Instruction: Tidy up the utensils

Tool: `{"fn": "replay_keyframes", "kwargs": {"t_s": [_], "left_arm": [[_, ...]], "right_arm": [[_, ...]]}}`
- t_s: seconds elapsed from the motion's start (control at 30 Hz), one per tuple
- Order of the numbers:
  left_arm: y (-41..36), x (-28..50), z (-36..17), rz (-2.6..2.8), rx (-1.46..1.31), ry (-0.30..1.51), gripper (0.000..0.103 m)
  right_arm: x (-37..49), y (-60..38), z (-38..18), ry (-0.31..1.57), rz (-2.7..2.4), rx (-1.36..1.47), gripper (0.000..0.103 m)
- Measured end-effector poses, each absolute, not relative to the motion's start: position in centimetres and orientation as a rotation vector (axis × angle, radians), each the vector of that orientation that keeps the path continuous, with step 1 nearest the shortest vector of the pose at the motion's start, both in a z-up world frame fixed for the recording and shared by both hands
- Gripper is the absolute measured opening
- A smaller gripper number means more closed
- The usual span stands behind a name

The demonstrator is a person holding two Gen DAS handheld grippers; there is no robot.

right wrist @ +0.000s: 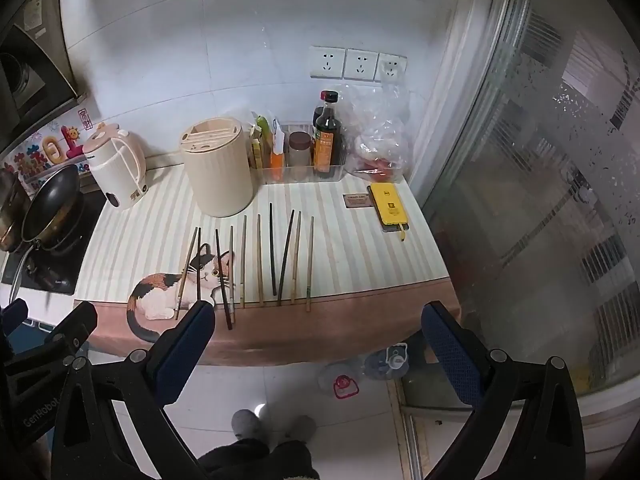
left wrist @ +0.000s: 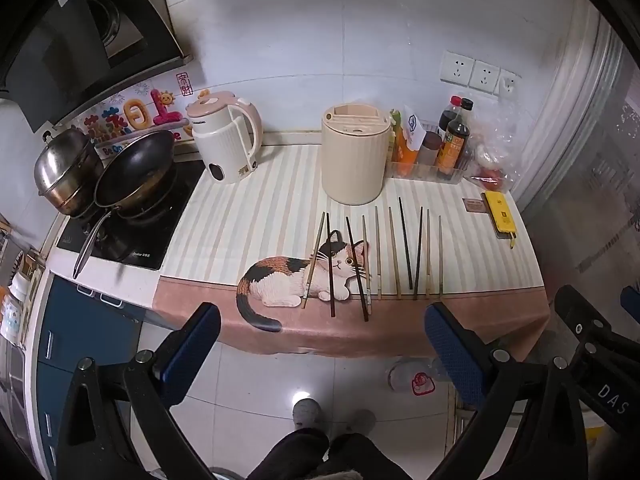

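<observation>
Several chopsticks [left wrist: 394, 254] [right wrist: 259, 260], some dark and some pale bamboo, lie side by side on a striped mat with a cat picture [left wrist: 240, 216] [right wrist: 360, 256]. Behind them stands a cream cylindrical utensil holder [left wrist: 354, 156] [right wrist: 218, 170] with slots in its top. My left gripper [left wrist: 320, 320] hovers open above the counter's front edge, short of the chopsticks, with nothing between its blue pads. My right gripper [right wrist: 318, 318] also hangs open and empty at the front edge. The right gripper's fingers [left wrist: 576, 316] show at the right of the left wrist view.
A kettle [left wrist: 226, 138] [right wrist: 116, 168] stands left of the holder, with a wok [left wrist: 134, 172] and steel pot [left wrist: 68, 170] on the hob. A clear tray of sauce bottles [left wrist: 448, 148] [right wrist: 320, 148], a plastic bag [right wrist: 376, 140] and a yellow phone [left wrist: 500, 214] [right wrist: 390, 208] sit right. A glass partition [right wrist: 540, 200] bounds the right side. A person's feet [right wrist: 272, 428] stand below.
</observation>
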State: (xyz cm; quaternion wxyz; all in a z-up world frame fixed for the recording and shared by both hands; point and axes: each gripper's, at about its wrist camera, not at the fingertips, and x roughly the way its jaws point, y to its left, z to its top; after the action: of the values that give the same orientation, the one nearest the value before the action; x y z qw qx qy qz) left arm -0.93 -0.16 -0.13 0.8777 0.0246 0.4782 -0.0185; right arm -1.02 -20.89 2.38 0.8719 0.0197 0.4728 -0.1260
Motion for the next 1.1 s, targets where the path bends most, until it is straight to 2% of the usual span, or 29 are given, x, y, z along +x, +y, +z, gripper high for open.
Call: {"fn": "replay_keyframes", "kwargs": {"t_s": [1.1], "left_arm": [[-0.3, -0.3, 1.9, -0.036, 0.049, 0.98, 0.103]], "right_arm": [[-1.8, -20.6, 3.5, 0.969, -0.259, 0.033, 0.103]]}}
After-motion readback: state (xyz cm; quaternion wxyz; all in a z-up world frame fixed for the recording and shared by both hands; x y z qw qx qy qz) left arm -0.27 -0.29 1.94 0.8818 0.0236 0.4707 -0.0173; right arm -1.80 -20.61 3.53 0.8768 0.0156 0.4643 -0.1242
